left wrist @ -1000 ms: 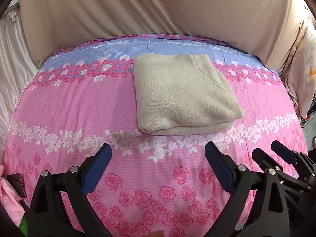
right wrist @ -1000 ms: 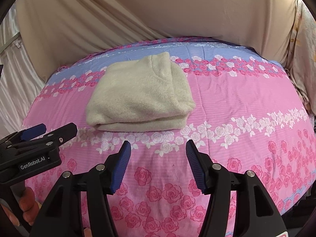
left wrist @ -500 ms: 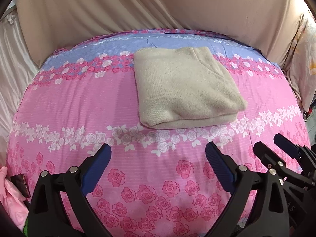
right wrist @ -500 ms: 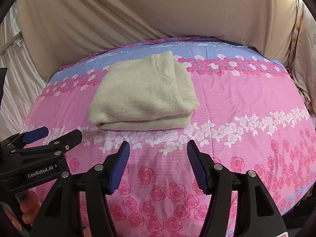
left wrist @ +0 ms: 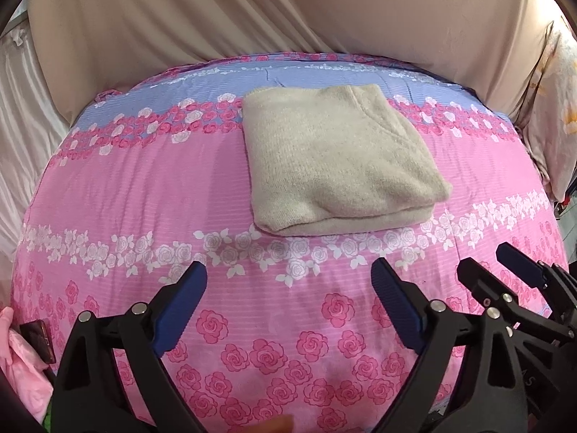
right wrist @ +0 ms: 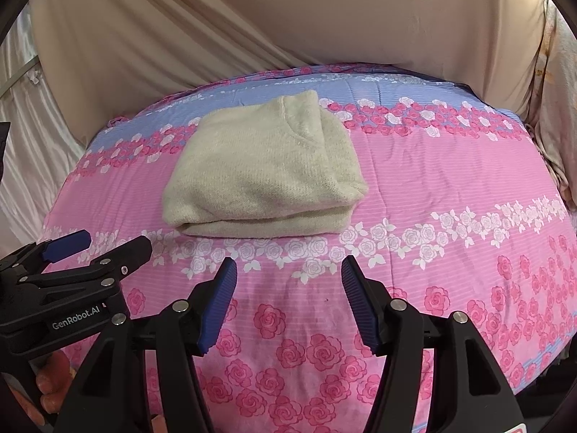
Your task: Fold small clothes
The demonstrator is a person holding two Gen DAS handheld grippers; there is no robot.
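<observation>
Item: cream sweater [left wrist: 335, 158], folded into a thick rectangle, laid flat on the far half of a pink rose-print bedsheet [left wrist: 144, 187].
Left gripper [left wrist: 288, 288]: jaws spread wide, nothing held, positioned near the sweater's front edge, not touching it.
Right gripper [right wrist: 288, 288]: jaws likewise parted and empty, beside the left.
Backdrop: beige draped cloth [right wrist: 288, 29].
</observation>
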